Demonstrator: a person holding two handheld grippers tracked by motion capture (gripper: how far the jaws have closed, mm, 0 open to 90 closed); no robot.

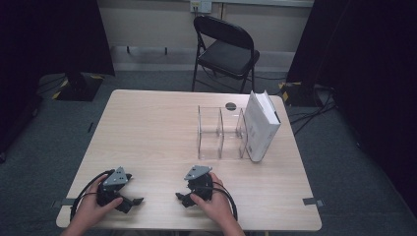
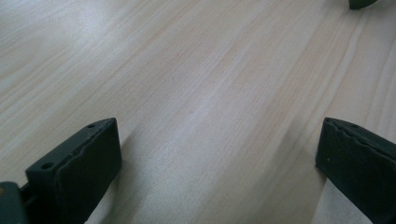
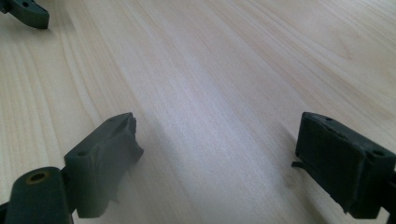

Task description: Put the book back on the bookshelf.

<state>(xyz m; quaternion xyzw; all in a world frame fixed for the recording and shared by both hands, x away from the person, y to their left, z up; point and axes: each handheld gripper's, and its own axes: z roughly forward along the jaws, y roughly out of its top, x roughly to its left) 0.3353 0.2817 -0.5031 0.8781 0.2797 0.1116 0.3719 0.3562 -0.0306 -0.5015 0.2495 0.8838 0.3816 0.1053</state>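
Observation:
My left gripper (image 1: 132, 203) rests on the light wooden table (image 1: 147, 128) near its front edge, held by a hand and pointing right. My right gripper (image 1: 180, 199) lies close beside it, pointing left. In the left gripper view the left gripper (image 2: 217, 135) stands open over bare wood. In the right gripper view the right gripper (image 3: 219, 126) is open too, with nothing between its jaws. A clear plastic rack (image 1: 219, 132) with upright dividers stands right of the table's middle. A thick white book (image 1: 260, 127) leans in its rightmost slot.
A black folding chair (image 1: 227, 49) stands beyond the table's far edge. A small dark disc (image 1: 230, 105) sits on the table behind the rack. Dark curtains hang at both sides, and cables lie on the floor at the right. Broad bare wood lies left of the rack.

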